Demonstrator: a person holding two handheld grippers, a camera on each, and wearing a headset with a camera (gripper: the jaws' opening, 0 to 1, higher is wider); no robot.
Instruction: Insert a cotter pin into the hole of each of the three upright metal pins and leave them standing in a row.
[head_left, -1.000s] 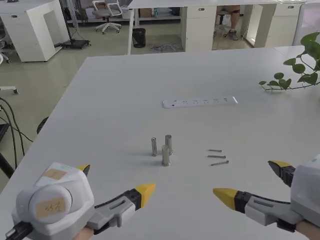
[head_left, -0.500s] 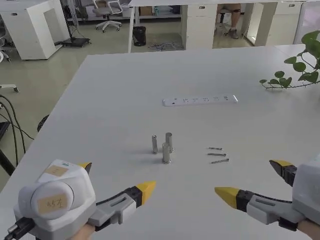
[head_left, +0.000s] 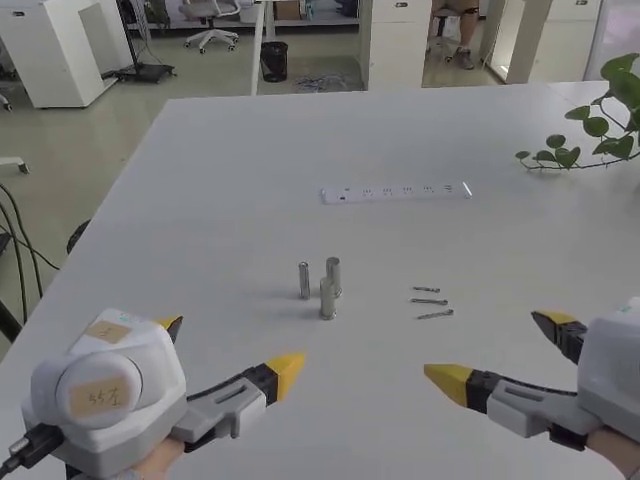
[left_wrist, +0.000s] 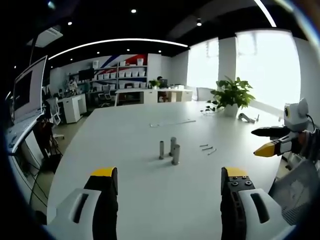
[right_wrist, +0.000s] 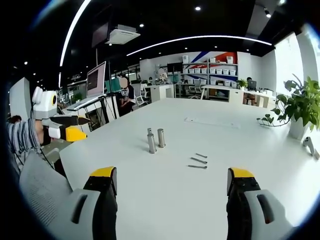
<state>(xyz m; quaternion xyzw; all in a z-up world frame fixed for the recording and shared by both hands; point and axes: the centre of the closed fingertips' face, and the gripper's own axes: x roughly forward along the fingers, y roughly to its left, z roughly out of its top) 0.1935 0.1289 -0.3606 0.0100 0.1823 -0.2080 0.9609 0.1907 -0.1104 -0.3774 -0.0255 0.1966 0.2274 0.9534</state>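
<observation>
Logged three metal pins (head_left: 327, 298) upright near the middle of the white table (head_left: 200, 200), bunched in a tight triangle rather than a row: two at the back, one in front. Counted three cotter pins (head_left: 428, 301) lying flat and loose on the tabletop to the right of that bunch, roughly parallel, apart from one another and from the metal pins. Noted a white power strip (head_left: 395, 191) farther back, well apart from both groups, and a leafy plant (head_left: 625, 85) at the far right edge.

Found the left gripper (head_left: 228, 345) low at near left, jaws spread wide, yellow tips clear of everything, nothing between them. Found the right gripper (head_left: 497, 349) low at near right, likewise gaping and empty. Judged both well short of the metal pins.

From the left gripper view: confirmed own jaws apart, with the bunch of metal pins framed in the gap and the cotter pins just to its right. Caught the right gripper at the right edge, tips parted. Made out the plant as potted, in a pale pot near bright windows.

From the right gripper view: confirmed own jaws apart. Saw the metal pins left of centre and the cotter pins nearer centre. Caught the left gripper at the left edge with a striped sleeve (right_wrist: 22, 137) behind it, plus a monitor (right_wrist: 97, 77) beyond the table's far side.
</observation>
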